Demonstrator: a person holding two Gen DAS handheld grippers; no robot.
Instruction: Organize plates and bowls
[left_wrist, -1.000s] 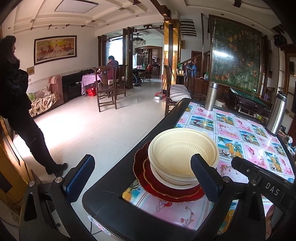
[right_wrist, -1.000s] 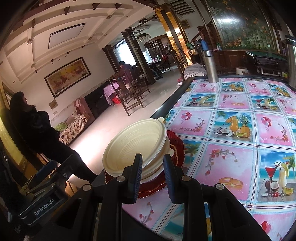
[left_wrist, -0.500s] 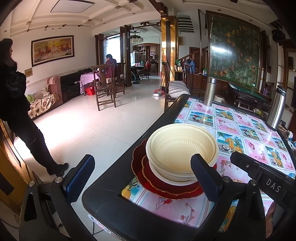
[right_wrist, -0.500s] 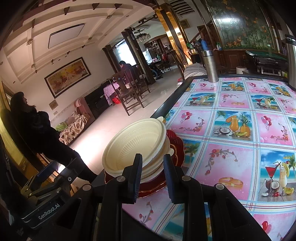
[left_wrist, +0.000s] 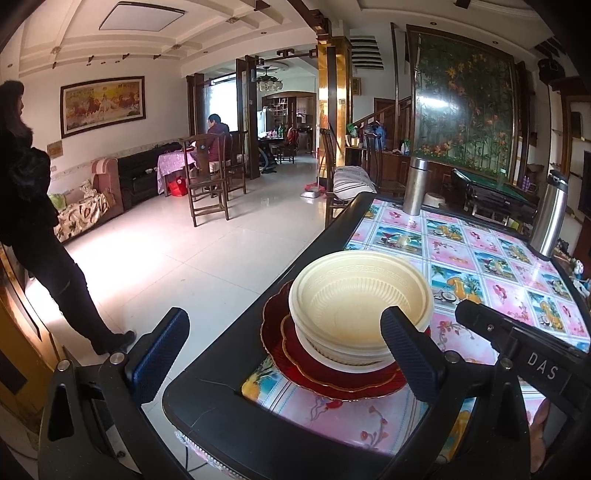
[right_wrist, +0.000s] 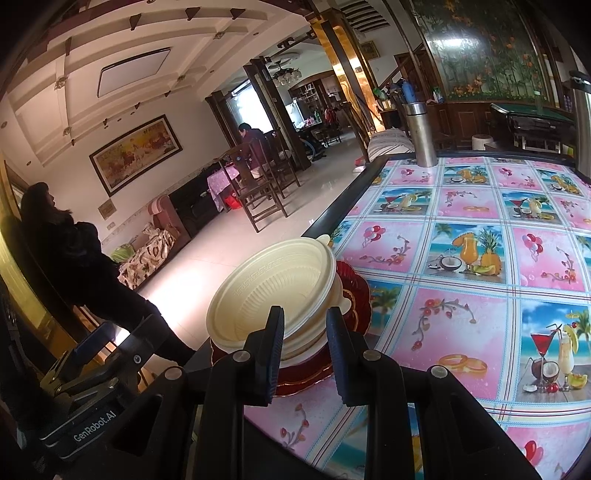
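Note:
A stack of cream plastic bowls (left_wrist: 360, 306) sits on stacked dark red plates (left_wrist: 332, 373) at the near left corner of the table (left_wrist: 221, 417). The same bowls (right_wrist: 273, 291) and red plates (right_wrist: 352, 295) show in the right wrist view. My left gripper (left_wrist: 284, 354) is open and wide, held in front of the stack, empty. My right gripper (right_wrist: 304, 350) has its fingers close together just in front of the stack, with a narrow gap and nothing held between them.
A flowery pink tablecloth (right_wrist: 480, 258) covers the table. Two steel flasks (left_wrist: 415, 190) (left_wrist: 552, 218) stand at its far edge. A person in black (left_wrist: 40, 221) stands on the tiled floor at left. Chairs (left_wrist: 207, 181) stand further back.
The left gripper has drifted slightly nearer the stack. The right gripper and the stack have barely moved.

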